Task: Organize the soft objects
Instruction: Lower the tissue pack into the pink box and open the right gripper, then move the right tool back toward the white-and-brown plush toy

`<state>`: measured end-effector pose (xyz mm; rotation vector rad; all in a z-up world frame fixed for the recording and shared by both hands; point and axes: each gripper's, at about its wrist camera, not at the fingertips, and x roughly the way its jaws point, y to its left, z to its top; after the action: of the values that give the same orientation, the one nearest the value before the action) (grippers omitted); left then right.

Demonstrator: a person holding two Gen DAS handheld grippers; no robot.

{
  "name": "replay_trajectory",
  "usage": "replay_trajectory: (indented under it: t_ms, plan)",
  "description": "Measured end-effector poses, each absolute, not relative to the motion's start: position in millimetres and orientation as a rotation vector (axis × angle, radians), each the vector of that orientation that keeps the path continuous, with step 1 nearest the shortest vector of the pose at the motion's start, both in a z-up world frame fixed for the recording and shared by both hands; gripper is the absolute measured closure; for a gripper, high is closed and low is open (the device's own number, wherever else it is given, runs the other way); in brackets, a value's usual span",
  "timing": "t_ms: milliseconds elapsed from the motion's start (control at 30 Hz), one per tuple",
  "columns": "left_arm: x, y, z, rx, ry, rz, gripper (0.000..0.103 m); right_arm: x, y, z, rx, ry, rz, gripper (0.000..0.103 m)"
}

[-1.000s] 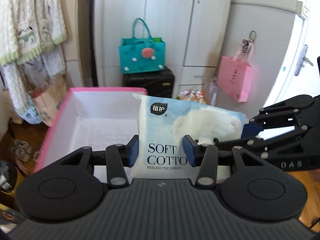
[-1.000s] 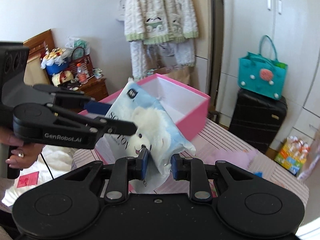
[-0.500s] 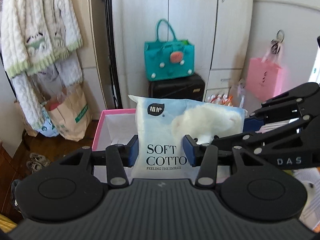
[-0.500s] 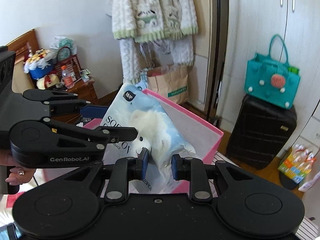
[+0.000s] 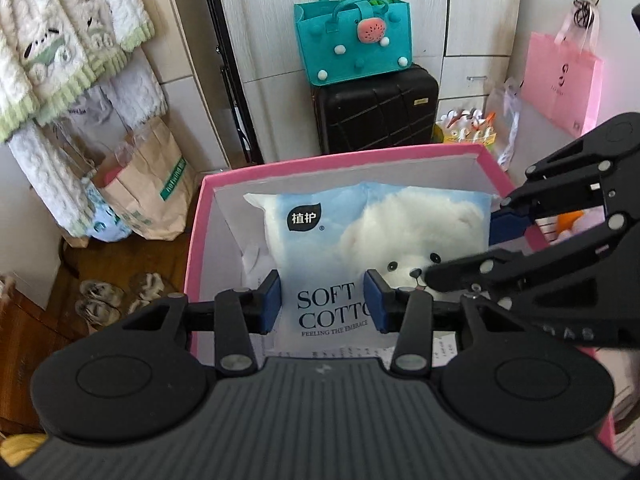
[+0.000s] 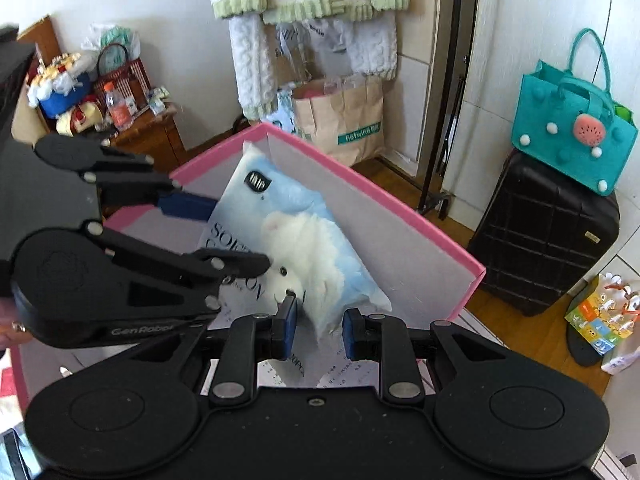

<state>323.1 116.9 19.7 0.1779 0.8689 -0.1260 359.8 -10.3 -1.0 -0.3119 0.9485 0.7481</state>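
A soft blue pack of cotton tissues (image 5: 360,240) with a white bear and "SOFT COTTON" print is held inside the pink box (image 5: 340,158) with white inner walls. My left gripper (image 5: 323,300) is shut on the pack's near edge. My right gripper (image 6: 318,326) is shut on the pack's other end (image 6: 304,248); it shows from the side at the right of the left wrist view (image 5: 560,240). The left gripper shows at the left of the right wrist view (image 6: 120,240). The pack sits low between the box walls (image 6: 360,216).
Behind the box stand a black suitcase (image 5: 376,108) with a teal felt bag (image 5: 352,36) on it, a brown paper bag (image 5: 148,184), a pink paper bag (image 5: 560,76) and hanging knitwear (image 5: 60,40). A wooden side table with clutter (image 6: 100,108) is at the left.
Both grippers have lowered the tissue pack from above the box rim down into the pink box, and both views now tilt downward. Both stay shut on the pack.
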Motion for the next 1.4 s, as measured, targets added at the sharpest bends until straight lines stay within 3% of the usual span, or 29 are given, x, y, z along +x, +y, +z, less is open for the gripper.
replay_trajectory:
  t_ms: [200,400,500,767,900,1300,1400]
  plan:
    - [333.4,109.7,8.7,0.257,0.900,-0.055,0.058,366.6,-5.8,-5.4,-0.345,0.927,0.656,0.074]
    - [320.0,112.8,22.4,0.249,0.874,-0.048,0.056,359.8,-16.3,6.8,-0.324,0.892,0.648,0.061]
    - [310.0,115.4,35.6,0.229,0.855,-0.050,0.054,349.4,-24.5,18.0,-0.297,0.880,0.653,0.060]
    - [266.9,117.0,74.0,0.194,0.825,-0.076,0.046,300.3,-46.7,57.0,-0.222,0.868,0.731,0.059]
    - [236.7,116.4,94.5,0.180,0.801,-0.119,0.042,266.6,-65.6,81.0,-0.202,0.821,0.768,0.050]
    - [140.1,81.0,132.8,0.279,0.671,-0.246,0.033,192.4,-101.2,119.8,-0.239,0.699,0.754,0.044]
    - [124.7,73.5,129.6,0.293,0.659,-0.278,0.030,170.1,-119.0,122.8,-0.230,0.656,0.728,0.037]
